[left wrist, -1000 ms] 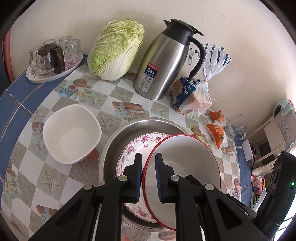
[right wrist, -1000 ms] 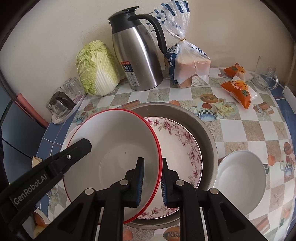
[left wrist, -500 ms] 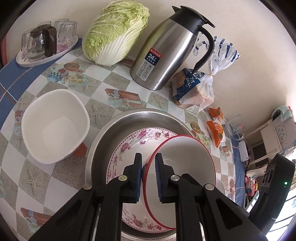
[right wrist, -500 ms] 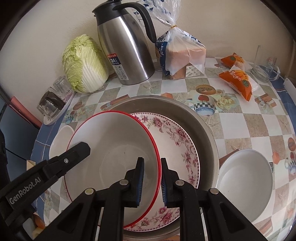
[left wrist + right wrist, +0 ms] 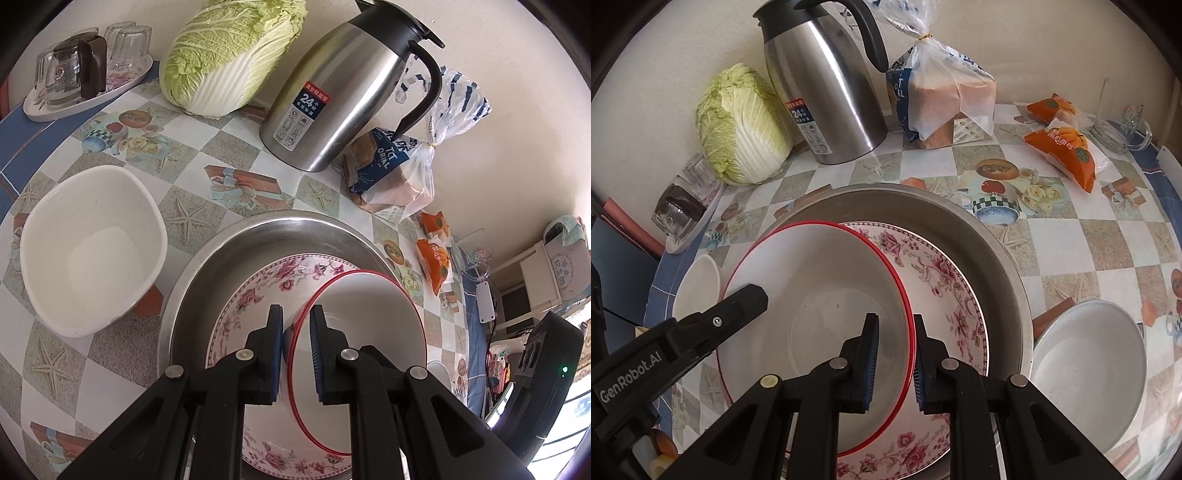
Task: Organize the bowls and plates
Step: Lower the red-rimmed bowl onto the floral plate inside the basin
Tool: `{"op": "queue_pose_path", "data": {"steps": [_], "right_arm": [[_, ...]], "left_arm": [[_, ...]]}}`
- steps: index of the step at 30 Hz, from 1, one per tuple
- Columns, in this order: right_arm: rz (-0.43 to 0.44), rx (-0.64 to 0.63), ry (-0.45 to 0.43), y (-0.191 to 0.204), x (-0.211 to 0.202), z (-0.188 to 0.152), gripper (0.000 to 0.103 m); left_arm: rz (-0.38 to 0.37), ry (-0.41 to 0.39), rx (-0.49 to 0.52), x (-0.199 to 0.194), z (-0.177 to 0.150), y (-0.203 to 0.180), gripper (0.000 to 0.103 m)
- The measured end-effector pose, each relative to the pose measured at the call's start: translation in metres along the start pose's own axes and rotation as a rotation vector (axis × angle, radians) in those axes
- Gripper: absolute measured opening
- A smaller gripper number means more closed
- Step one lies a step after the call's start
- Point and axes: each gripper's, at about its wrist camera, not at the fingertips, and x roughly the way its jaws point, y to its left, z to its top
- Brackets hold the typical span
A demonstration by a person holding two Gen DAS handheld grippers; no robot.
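Note:
A white red-rimmed bowl (image 5: 820, 310) hangs over a pink-flowered plate (image 5: 945, 295) that lies in a large steel basin (image 5: 997, 251). My left gripper (image 5: 296, 325) is shut on the bowl's left rim (image 5: 369, 332). My right gripper (image 5: 895, 332) is shut on its right rim. The left gripper's finger shows in the right wrist view (image 5: 738, 302). A white squarish bowl (image 5: 88, 251) sits left of the basin. A round white bowl (image 5: 1086, 362) sits to the right of the basin.
Against the wall stand a napa cabbage (image 5: 229, 59), a steel thermos jug (image 5: 340, 96), a bagged bread loaf (image 5: 391, 173) and orange snack packets (image 5: 1067, 151). A tray of glasses (image 5: 81, 85) is at the far left. The checked tablecloth (image 5: 184, 218) covers the table.
Both grippers, still holding the red-rimmed bowl, have moved nearer the table; the bowl sits lower over the flowered plate and more to the basin's left side.

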Motion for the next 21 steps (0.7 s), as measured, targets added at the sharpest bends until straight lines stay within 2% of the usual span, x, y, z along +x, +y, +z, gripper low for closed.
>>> {"op": "queue_pose_path", "data": {"steps": [12,15,21], "right_arm": [[0.015,0.007,-0.013,0.002,0.007,0.002,0.018],[0.03,0.013,-0.01,0.001,0.006,0.002,0.019],[0.007,0.001,-0.028,0.0,-0.005,0.004,0.019]], "left_arm": [[-0.012,0.004,-0.032,0.0,0.003,0.005,0.013],[0.006,-0.002,-0.02,-0.004,0.003,0.004,0.013],[0.053,-0.017,0.004,-0.018,0.003,0.001,0.015]]}}
